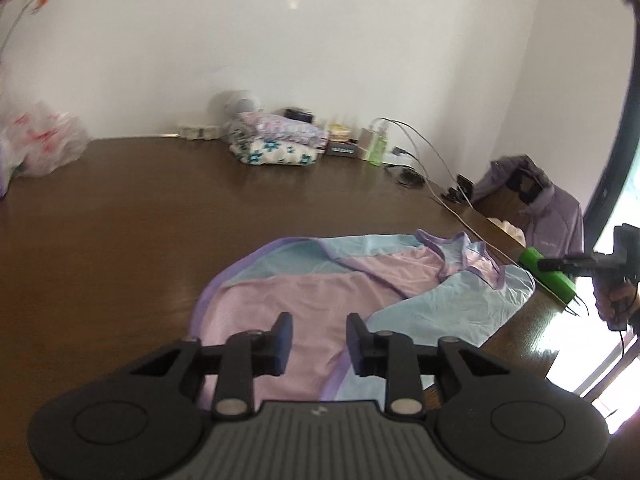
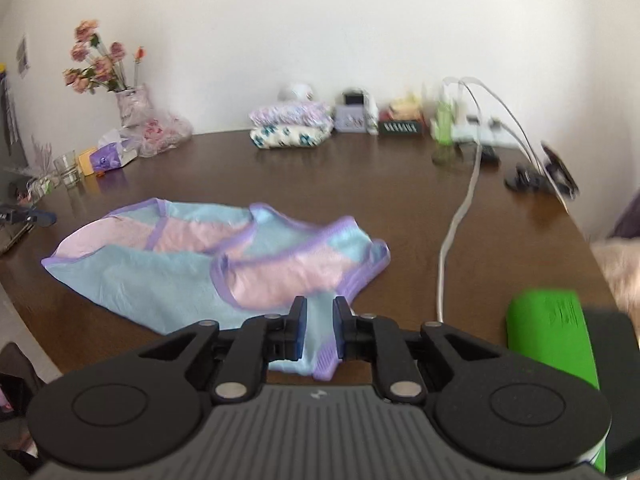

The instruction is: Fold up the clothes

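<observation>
On the far left of the brown counter (image 2: 360,200) stands a vase of pink flowers (image 2: 100,64) by the white wall. Near it are a tissue pack (image 2: 110,156) and a small glass (image 2: 67,168).

In the middle of the counter lies the top (image 2: 192,256). It is pink and light blue with purple edges. It lies mostly flat, with one strap end bunched up and wrinkled.

The left gripper (image 1: 319,340) hangs low over the pink part of the top. Its jaws are spread apart, and nothing is between them.

At the back of the counter, by the wall, sits a pile of folded clothes (image 2: 292,128) with blue flower prints. It is well apart from the top. Next to the pile are some small boxes and a green bottle (image 2: 443,128).

The right gripper (image 2: 320,330) is at the near edge of the top. Its jaws are close together with a bit of blue cloth between them. I cannot tell if they really pinch it.

To the right, a white cable (image 2: 456,220) runs across the counter. A purple jacket (image 1: 552,216) hangs past the counter's right edge.
</observation>
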Tool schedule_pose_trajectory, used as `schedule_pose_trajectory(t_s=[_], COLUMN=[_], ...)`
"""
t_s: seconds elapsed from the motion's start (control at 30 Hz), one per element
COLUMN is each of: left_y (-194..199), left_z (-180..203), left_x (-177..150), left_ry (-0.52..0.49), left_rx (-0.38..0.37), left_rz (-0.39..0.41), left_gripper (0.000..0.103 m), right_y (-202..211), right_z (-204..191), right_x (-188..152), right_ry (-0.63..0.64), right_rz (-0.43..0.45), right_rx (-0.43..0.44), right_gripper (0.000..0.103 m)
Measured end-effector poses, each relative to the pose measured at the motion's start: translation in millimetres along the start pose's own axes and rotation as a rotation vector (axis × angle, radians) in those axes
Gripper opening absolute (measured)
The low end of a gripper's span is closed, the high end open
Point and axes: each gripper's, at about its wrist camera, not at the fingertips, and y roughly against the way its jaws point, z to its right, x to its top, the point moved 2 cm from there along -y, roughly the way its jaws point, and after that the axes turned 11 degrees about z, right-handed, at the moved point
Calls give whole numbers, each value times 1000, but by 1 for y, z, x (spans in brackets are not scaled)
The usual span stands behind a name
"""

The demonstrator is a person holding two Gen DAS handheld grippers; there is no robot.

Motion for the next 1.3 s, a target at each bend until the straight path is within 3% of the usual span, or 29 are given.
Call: schedule_pose_trajectory(t_s=[0.13, 0.23, 0.33, 0.4, 0.47, 0.57, 0.63, 0.8, 0.97, 1.03, 1.3], left_y=[-65, -90, -101, -94, -87, -106, -131, -198, -213, -210, -201], left_z=[29, 44, 46, 39, 25, -2, -21, -56, -55, -54, -61], left_x=[3, -6, -19, -17, -4, 30, 49, 66, 64, 62, 68], left_ry=[-84, -132, -168, -139, -124, -169, -177, -32, -81, -102, -26], left_rx=[-116, -140, -113, -168, -206, -106, -40, 16, -42, -63, -111], left_rz=[-93, -148, -207, -191, -167, -179, -215, -329, -368, -368, -359], left_gripper=[40, 40, 40, 41, 44, 56, 56, 55, 47, 44, 43], right_y=[-47, -76, -88, -93, -89, -94, -118, -191, -220, -225, -221], right_z=[-27, -50, -67, -70, -68, -58, -51, -44, -53, -50, -30], right_x=[12, 13, 6, -5, 0, 30, 51, 77, 66, 63, 66], right_ry=[87, 106, 141, 180, 205, 223, 211, 194, 244, 234, 136], right_rz=[-14, -18, -57, -99, -104, -63, -78, -176, -235, -249, -235], right_rx=[61, 148, 223, 224, 228, 225, 229, 168, 145, 136, 168], right_gripper=[14, 14, 14, 14, 24, 34, 34, 34, 33, 28, 21])
